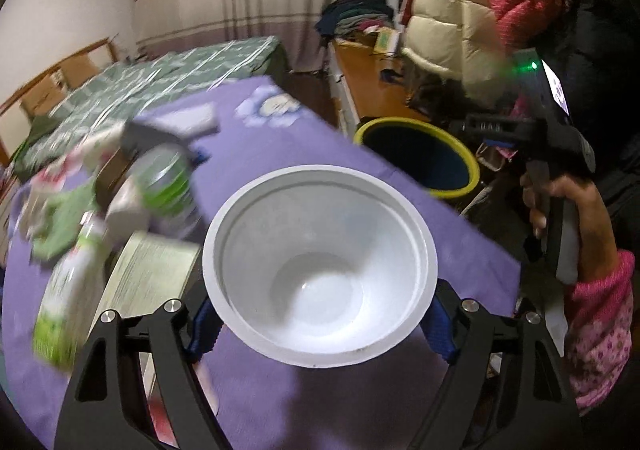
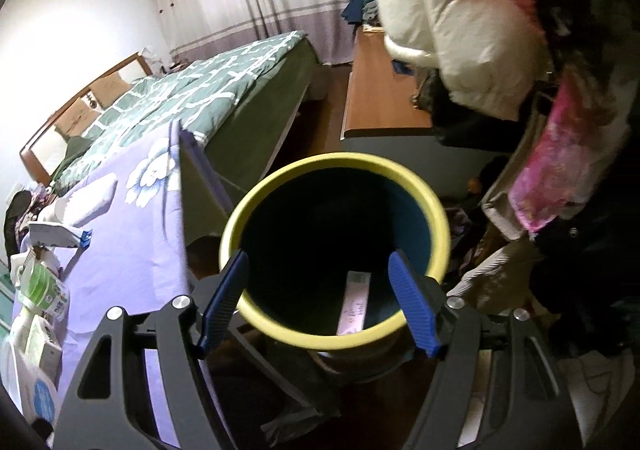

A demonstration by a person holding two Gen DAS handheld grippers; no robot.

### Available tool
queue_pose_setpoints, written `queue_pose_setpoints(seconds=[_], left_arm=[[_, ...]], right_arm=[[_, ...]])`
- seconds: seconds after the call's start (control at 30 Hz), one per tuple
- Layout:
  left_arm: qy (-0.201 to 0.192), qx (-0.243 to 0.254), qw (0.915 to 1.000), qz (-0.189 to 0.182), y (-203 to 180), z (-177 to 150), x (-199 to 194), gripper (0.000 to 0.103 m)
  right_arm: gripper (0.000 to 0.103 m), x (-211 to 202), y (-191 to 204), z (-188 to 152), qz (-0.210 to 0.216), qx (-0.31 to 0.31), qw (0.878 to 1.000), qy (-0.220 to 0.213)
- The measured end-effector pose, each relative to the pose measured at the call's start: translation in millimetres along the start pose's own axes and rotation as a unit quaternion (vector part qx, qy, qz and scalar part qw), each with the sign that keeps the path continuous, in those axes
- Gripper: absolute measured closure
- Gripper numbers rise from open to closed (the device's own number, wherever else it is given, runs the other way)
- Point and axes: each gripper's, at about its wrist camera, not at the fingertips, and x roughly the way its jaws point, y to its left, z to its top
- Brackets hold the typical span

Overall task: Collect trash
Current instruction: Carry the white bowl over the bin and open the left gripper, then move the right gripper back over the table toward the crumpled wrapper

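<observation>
Centre frame in the left wrist view, the left gripper (image 1: 320, 324) is clamped on the white bowl (image 1: 320, 266); carry it level to the bin (image 1: 420, 158) at right. The right wrist view alone shows the right gripper (image 2: 318, 300), jaws apart and empty, over the bin's paper strip (image 2: 354, 302).

The left gripper (image 1: 320, 314) is angled downward, its jaws clamped on a white bowl (image 1: 320, 270). The right gripper (image 2: 318, 302) is tilted downward with jaws parted and empty, held by a hand (image 1: 568, 218).
</observation>
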Motion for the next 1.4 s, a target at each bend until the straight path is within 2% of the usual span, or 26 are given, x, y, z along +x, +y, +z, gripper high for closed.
queue_pose_setpoints(seconds=[0.2,0.53,0.87,0.97,1.1,1.17,1.4], left_arm=[[-0.001,0.033,0.9986,-0.041,-33.1,54.2,43.2,0.023],[0.031,0.048,0.9939,-0.095,-81.7,128.4,134.0,0.023],[0.062,0.051,0.9912,-0.105,-113.4,155.1,194.3,0.023],[0.073,0.043,0.9907,-0.106,-117.3,158.9,208.8,0.014],[0.072,0.028,0.9917,-0.103,-112.6,161.1,210.4,0.012],[0.067,0.02,0.9919,-0.106,-105.4,160.3,199.4,0.011],[0.028,-0.005,0.9951,-0.095,-63.5,144.0,128.5,0.007]], right_arm=[[0.034,-9.1,-29.5,3.6,-0.009,0.017,1.0,-0.01],[0.034,-5.8,-72.0,2.2,-0.027,0.045,0.999,-0.006],[0.034,5.7,-89.6,-2.1,-0.033,0.059,0.998,0.009],[0.034,6.8,-91.0,-0.7,-0.034,0.058,0.998,0.012],[0.033,6.6,-89.7,0.2,-0.033,0.057,0.998,0.012],[0.033,5.1,-88.0,0.2,-0.03,0.056,0.998,0.011],[0.033,1.1,-65.7,-1.1,-0.014,0.041,0.999,0.009]])
